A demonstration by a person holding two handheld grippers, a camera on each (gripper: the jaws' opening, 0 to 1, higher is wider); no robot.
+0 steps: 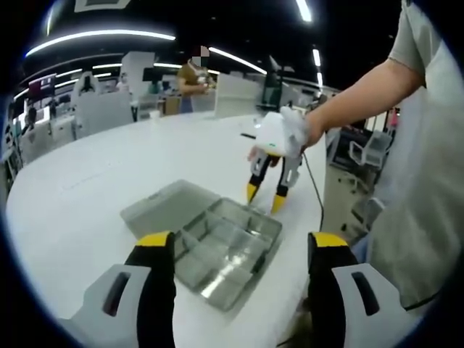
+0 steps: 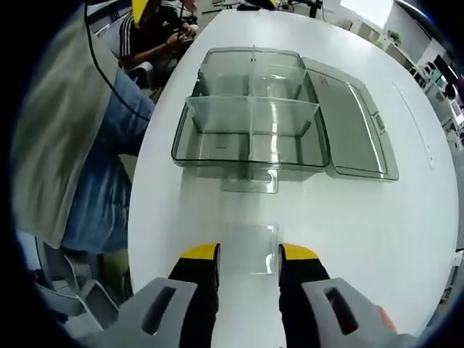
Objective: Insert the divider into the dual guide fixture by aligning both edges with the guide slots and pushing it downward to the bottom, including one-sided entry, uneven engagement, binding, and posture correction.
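1. Right gripper view: a clear, flat, rectangular plastic divider (image 2: 249, 249) lies on the white desk (image 2: 406, 217), its near end between the yellow tips of the right gripper (image 2: 249, 255). The jaws stand apart on either side of it; whether they touch its edges cannot be told.
2. Same view: a second clear piece (image 2: 250, 180) lies flat against the near wall of the transparent compartmented plastic box (image 2: 250, 116), whose lid (image 2: 353, 130) is folded open flat beside it.
3. Left gripper view: the left gripper (image 1: 241, 244) has its jaws wide apart and empty, near the desk edge with the box (image 1: 225, 250) beyond them. The right gripper (image 1: 266, 197) points down beyond the box, held by a hand (image 1: 293, 130).
4. The divider cannot be made out in the left gripper view; clear plastic on white leaves its edges faint.
5. A seated person (image 2: 156, 32) is cut off at the desk's far edge.
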